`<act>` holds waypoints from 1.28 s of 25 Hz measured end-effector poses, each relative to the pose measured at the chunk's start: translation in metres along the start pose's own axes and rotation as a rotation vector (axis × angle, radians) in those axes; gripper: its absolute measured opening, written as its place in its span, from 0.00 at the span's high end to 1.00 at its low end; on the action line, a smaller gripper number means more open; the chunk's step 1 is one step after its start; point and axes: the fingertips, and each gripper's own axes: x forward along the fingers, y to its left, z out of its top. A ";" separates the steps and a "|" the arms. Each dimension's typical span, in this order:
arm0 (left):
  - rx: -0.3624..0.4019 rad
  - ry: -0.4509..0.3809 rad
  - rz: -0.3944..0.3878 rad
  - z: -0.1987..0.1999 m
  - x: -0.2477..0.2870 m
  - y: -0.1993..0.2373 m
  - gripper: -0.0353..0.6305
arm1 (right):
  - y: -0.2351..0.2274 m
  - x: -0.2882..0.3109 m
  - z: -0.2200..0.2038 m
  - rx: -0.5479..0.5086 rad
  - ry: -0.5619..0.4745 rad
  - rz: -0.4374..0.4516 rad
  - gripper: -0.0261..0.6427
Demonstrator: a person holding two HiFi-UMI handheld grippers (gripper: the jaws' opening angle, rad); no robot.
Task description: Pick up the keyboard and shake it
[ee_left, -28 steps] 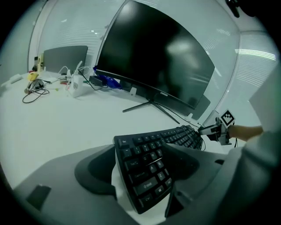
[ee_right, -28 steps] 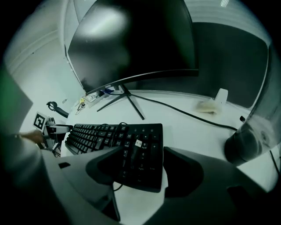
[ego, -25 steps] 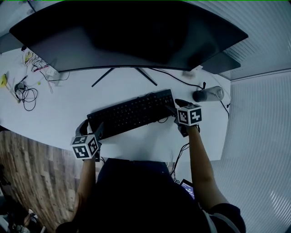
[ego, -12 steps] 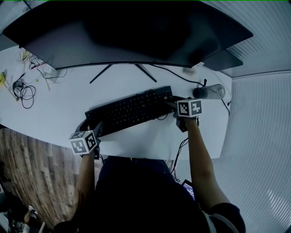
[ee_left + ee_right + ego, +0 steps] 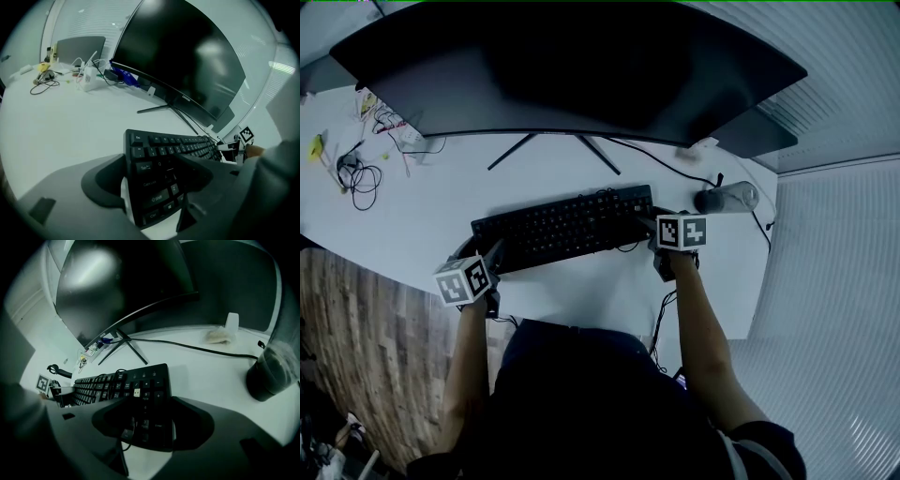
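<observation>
The black keyboard (image 5: pixel 562 228) runs slantwise in front of the monitor, each end held by a gripper. My left gripper (image 5: pixel 492 255) is shut on its left end, jaws over the Tab and Shift keys (image 5: pixel 149 183). My right gripper (image 5: pixel 648 225) is shut on its number-pad end (image 5: pixel 147 420). In the left gripper view the keyboard (image 5: pixel 161 149) looks tilted. In the right gripper view the keyboard (image 5: pixel 131 383) has white table showing under its near edge and its cable hangs loose below, so it seems held just above the table.
A large curved monitor (image 5: pixel 572 66) on a splayed stand (image 5: pixel 553 150) stands close behind the keyboard. A dark tumbler (image 5: pixel 727 197) sits at the right (image 5: pixel 267 376). Tangled cables (image 5: pixel 356 183) lie far left. The white table (image 5: pixel 412 225) ends near the person; wooden floor (image 5: pixel 356 356) is below.
Both grippers and the keyboard have shifted a little left and farther from the person together. The grip at each end is unchanged.
</observation>
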 end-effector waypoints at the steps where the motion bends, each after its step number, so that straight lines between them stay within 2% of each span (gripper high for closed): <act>1: 0.010 -0.009 -0.002 0.003 -0.003 -0.002 0.44 | 0.002 -0.004 0.001 0.001 -0.014 -0.002 0.54; 5: 0.027 -0.047 -0.023 0.013 -0.014 -0.009 0.44 | 0.009 -0.027 0.011 -0.025 -0.077 -0.028 0.54; 9: 0.005 -0.097 -0.070 0.018 -0.023 -0.017 0.44 | 0.023 -0.060 0.034 -0.104 -0.148 -0.077 0.54; 18: -0.168 -0.208 -0.275 0.021 -0.016 -0.045 0.44 | 0.070 -0.159 0.106 -0.432 -0.364 -0.276 0.54; 22: -0.218 -0.231 -0.343 0.022 -0.013 -0.051 0.44 | 0.094 -0.185 0.120 -0.529 -0.436 -0.329 0.54; 28: -0.253 -0.232 -0.392 0.020 -0.008 -0.052 0.44 | 0.108 -0.196 0.125 -0.576 -0.472 -0.366 0.54; 32: -0.202 -0.243 -0.351 0.031 -0.016 -0.052 0.44 | 0.092 -0.188 0.119 -0.506 -0.460 -0.337 0.54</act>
